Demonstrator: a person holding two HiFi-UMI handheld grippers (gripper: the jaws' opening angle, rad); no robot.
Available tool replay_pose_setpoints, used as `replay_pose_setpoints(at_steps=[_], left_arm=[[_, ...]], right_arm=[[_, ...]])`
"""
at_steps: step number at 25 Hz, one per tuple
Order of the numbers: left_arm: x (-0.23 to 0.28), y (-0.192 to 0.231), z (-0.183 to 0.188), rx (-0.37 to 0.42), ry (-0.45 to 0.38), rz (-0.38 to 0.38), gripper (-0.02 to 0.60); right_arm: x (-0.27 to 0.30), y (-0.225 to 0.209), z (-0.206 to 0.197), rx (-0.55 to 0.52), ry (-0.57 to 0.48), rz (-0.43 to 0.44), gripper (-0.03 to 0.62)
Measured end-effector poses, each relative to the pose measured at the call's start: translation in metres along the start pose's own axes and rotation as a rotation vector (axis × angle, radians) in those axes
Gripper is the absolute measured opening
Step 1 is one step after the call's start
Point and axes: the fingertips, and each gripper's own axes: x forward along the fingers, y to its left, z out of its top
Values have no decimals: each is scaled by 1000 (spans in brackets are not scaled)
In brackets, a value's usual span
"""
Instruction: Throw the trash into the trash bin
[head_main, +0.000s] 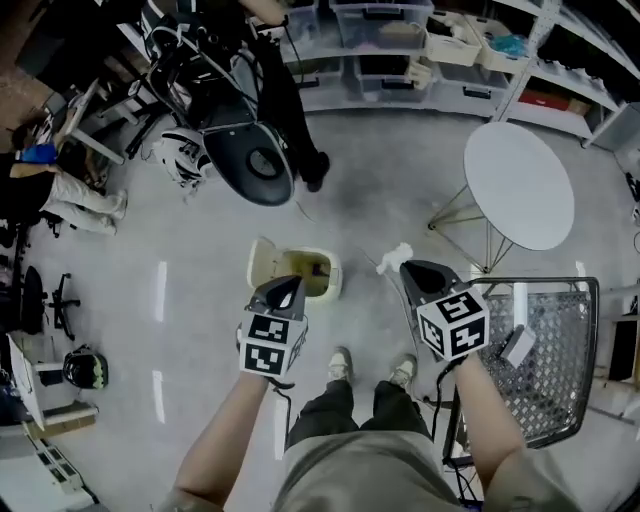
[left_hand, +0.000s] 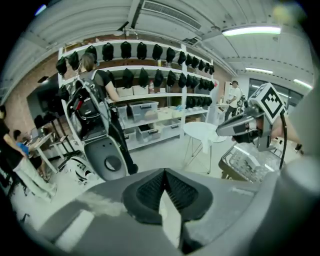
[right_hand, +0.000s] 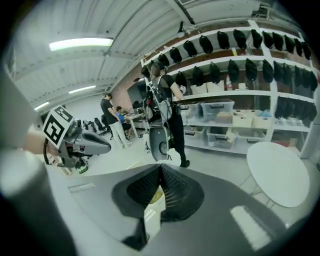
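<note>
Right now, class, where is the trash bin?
In the head view the trash bin sits open on the floor, just beyond the left gripper and left of the white trash in the right gripper, ahead of the person's shoes.

No legible txt, labels, brands or nos. on anything in view.

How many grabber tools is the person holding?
2. The left gripper is in the left hand, by the open trash bin, fingers together. The right gripper is in the right hand, nearer the round table, pinching white trash. None seem hidden.
</note>
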Motion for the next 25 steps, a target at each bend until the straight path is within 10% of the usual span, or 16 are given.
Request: replay_pose_setpoints(at_steps=[12,25], left_arm=[[-15,147,-130,-182,82,114,2],[88,171,-271,-268,188,28,2]], right_arm=[[196,128,-30,-86,201,185,5],[354,147,-186,-97,457,183,6]])
